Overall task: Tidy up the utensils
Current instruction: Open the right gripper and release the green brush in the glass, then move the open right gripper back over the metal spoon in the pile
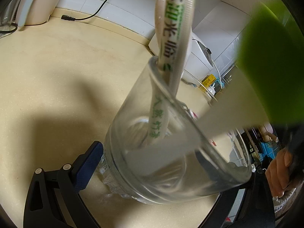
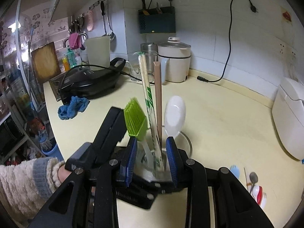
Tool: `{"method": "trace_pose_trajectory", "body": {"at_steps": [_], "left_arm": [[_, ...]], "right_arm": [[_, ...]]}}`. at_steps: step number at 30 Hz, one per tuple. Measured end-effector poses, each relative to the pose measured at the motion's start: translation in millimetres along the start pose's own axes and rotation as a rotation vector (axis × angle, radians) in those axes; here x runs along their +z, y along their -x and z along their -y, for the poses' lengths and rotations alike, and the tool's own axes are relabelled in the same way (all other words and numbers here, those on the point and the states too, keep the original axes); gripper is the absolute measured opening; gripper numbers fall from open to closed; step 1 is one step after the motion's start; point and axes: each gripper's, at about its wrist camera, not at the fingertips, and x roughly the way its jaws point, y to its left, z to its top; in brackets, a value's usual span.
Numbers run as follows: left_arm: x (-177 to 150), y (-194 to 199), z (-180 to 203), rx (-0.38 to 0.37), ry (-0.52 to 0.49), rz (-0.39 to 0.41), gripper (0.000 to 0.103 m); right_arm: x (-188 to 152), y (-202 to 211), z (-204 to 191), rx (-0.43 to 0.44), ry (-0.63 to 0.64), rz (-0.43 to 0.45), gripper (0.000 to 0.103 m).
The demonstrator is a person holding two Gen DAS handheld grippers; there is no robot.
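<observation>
Two grippers meet at one clear glass (image 1: 178, 148) standing on the cream surface (image 1: 57, 76). The left gripper (image 1: 161, 163) has the glass between its jaws: the blue pad (image 1: 88, 165) on one side lies against the ribbed base, while the other pad is seen only dimly through the glass wall, so the pinch reads as closed on the glass. Inside it lean a paper-sleeved pair of chopsticks (image 1: 171, 43) with green print and a pale spoon handle (image 1: 160, 9) behind them; both run out of the top of the left wrist view. A blurred green shape (image 1: 273, 60) and a pale shaft cross that view beyond the jaws, too soft to read there. The right wrist view shows them to be a green silicone brush (image 2: 135, 121), head up, its translucent handle dropping between the right gripper's (image 2: 152, 163) jaws toward the glass. Those jaws stand partly spread on either side of the utensils; whether either pad presses the brush handle cannot be told, as the handle's lower part is lost behind the pad and the glass. A white spoon (image 2: 174, 114) and a wooden stick (image 2: 158, 98) rise just beyond the jaws. A fleecy sleeve (image 2: 24, 182) covers the left arm, cut off at the frame edge.
</observation>
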Motion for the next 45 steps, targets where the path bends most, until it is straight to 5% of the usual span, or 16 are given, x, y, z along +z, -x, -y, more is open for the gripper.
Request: {"method": "trace_pose_trajectory", "body": {"at_steps": [11, 28, 36, 45], "left_arm": [[-0.3, -0.3, 0.3, 0.0, 0.0, 0.0, 0.1], [-0.6, -0.3, 0.4, 0.0, 0.0, 0.0, 0.1], [-0.5, -0.2, 0.3, 0.0, 0.0, 0.0, 0.1], [-0.4, -0.2, 0.3, 0.0, 0.0, 0.0, 0.1]], "right_arm": [[14.2, -8.0, 6.3, -0.028, -0.04, 0.046, 0.032], [-49.6, 42.6, 80.3, 0.321, -0.452, 0.219, 0.032], [-76.8, 40.9, 106.0, 0.163, -0.521, 0.197, 0.039], [-108.0, 50.6, 137.3, 0.168, -0.628, 0.211, 0.048]]}}
